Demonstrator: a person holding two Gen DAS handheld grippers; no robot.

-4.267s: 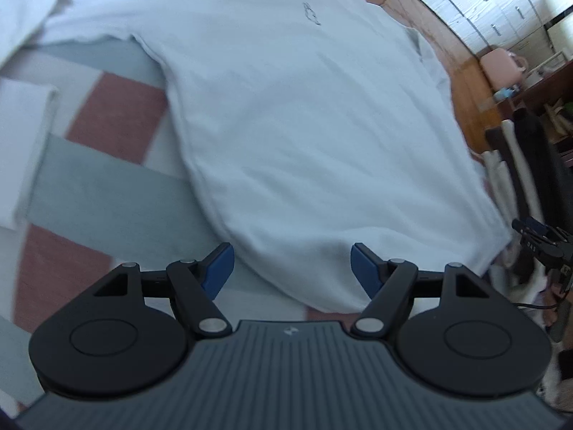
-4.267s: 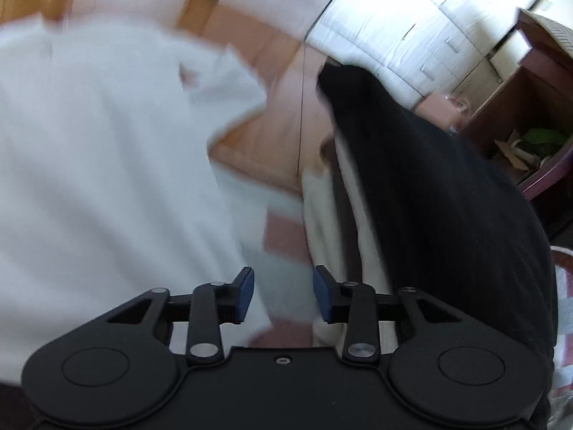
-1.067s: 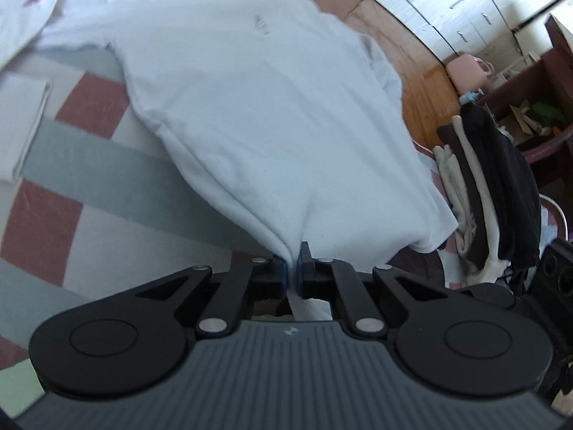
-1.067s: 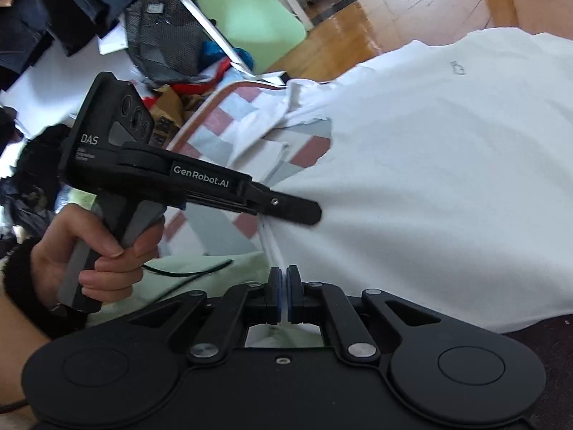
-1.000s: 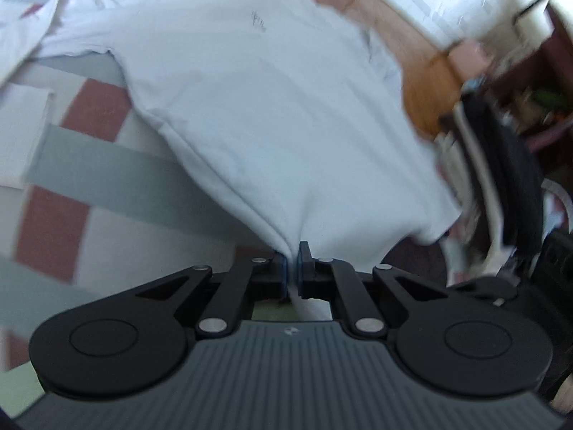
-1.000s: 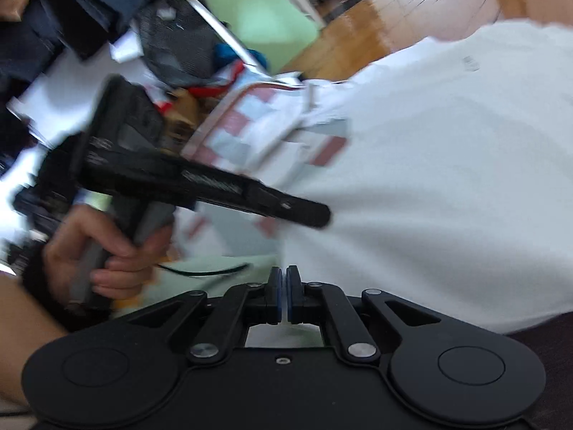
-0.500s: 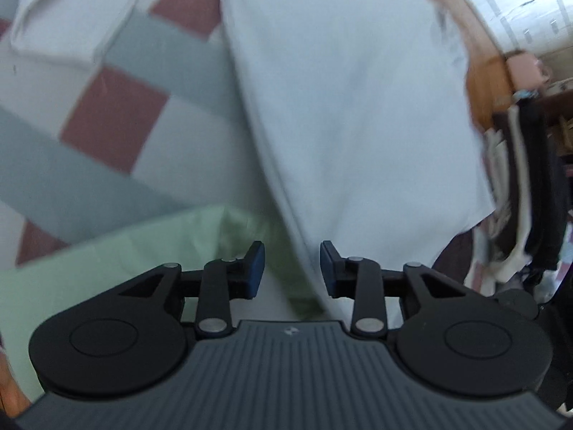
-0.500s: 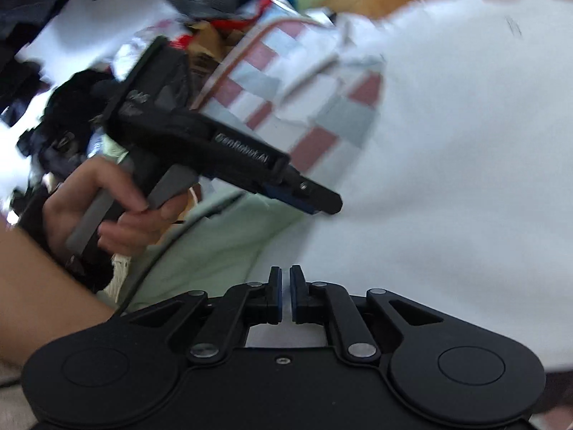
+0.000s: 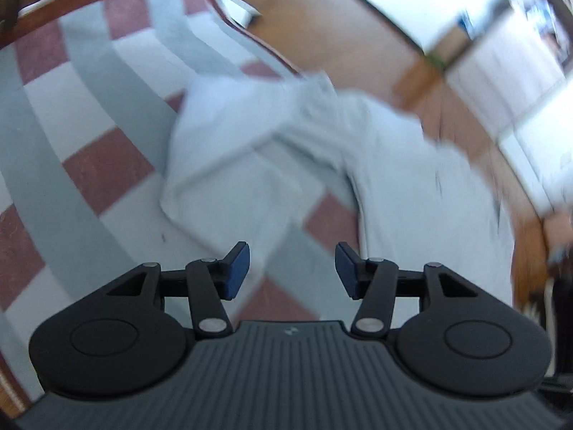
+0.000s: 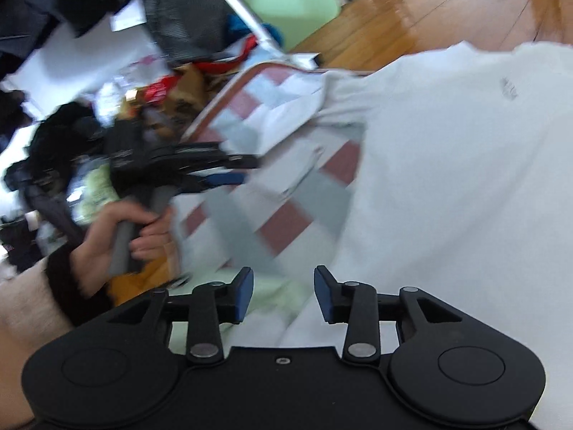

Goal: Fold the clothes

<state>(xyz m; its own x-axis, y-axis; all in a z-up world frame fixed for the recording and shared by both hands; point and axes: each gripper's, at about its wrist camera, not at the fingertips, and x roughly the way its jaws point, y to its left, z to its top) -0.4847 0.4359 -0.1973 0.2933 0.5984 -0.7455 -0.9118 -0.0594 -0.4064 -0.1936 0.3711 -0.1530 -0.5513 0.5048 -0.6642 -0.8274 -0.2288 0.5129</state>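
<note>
Both grippers free, white T-shirt spread on the checked cloth

The checked cloth [image 9: 89, 114] carries the white T-shirt [image 10: 447, 179], sleeve [image 9: 229, 165] splayed left. Left gripper [image 9: 292, 272] and right gripper [image 10: 283, 295] hover with jaws apart, holding nothing. Looks between grasps; next wants a clean pinch on an edge.

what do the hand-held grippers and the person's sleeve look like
Both are black, with two round side discs, silver pivot pins and blue pads. The left hand-held gripper has a grey ribbed body with a small white mark; the right hand-held gripper is plain black. A dark cuff covers the wrist.
</note>
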